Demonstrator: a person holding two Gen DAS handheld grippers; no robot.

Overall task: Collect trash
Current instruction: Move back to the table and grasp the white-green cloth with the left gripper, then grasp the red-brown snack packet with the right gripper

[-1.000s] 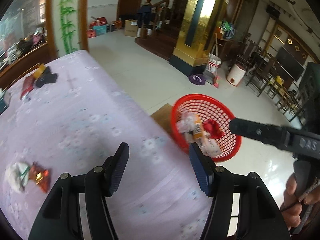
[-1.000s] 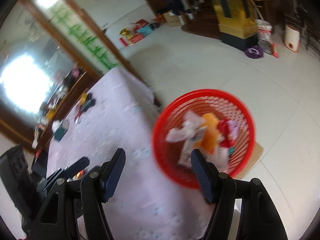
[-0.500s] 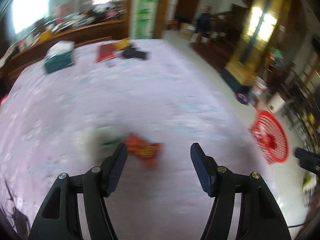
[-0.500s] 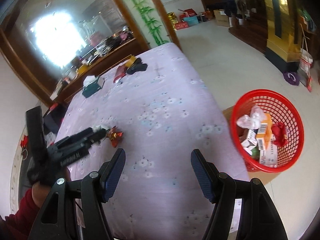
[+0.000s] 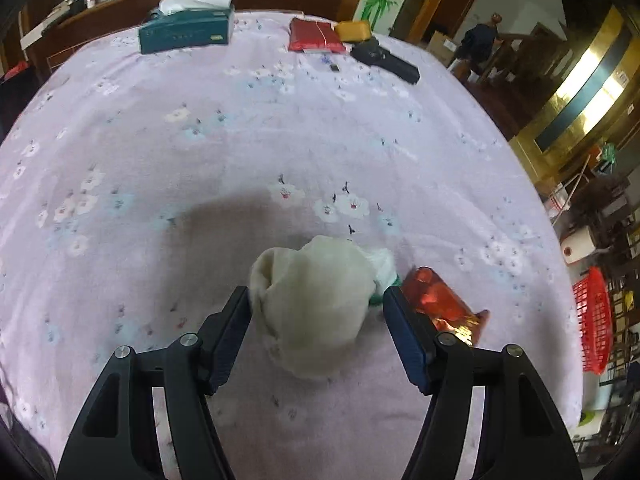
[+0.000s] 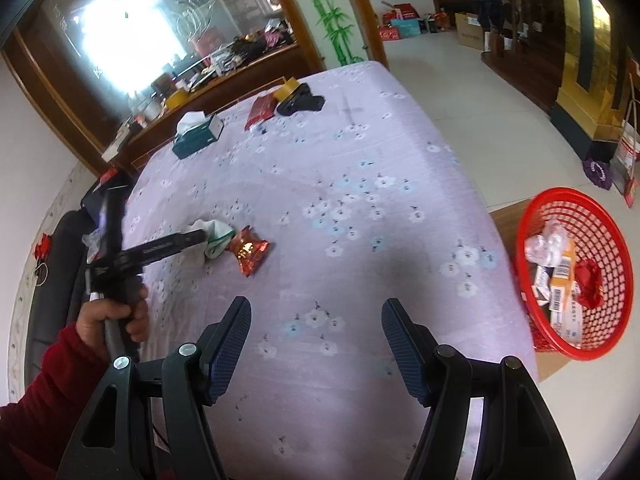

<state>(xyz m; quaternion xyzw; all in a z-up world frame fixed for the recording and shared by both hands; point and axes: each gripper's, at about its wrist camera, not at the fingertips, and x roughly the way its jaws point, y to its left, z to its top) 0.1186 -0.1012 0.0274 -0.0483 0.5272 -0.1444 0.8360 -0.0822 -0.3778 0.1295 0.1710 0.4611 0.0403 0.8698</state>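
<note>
A crumpled white wad [image 5: 320, 280] with a bit of green at its edge lies on the lilac flowered tablecloth [image 5: 200, 140]. My left gripper [image 5: 316, 294] stands open around it, its pads close beside it and not pressing. A red foil wrapper [image 5: 440, 304] lies just right of the right finger. In the right wrist view the left gripper [image 6: 200, 236] points at the wad [image 6: 218, 236] and the wrapper [image 6: 250, 250]. My right gripper [image 6: 316, 332] hangs open above bare cloth, holding nothing. The red mesh basket [image 6: 618, 280] with several pieces of trash stands on the floor to the right.
At the table's far end are a teal tissue box [image 5: 186, 30], a red packet [image 5: 314, 36], a yellow block [image 5: 354, 30] and a black object [image 5: 384, 60]. A hand in a red sleeve [image 6: 112, 316] holds the left gripper. Cardboard [image 6: 506, 224] lies under the basket.
The left gripper swung away from the basket, across the table, and came down around the white wad. The right gripper moved from above the basket to over the table's near part.
</note>
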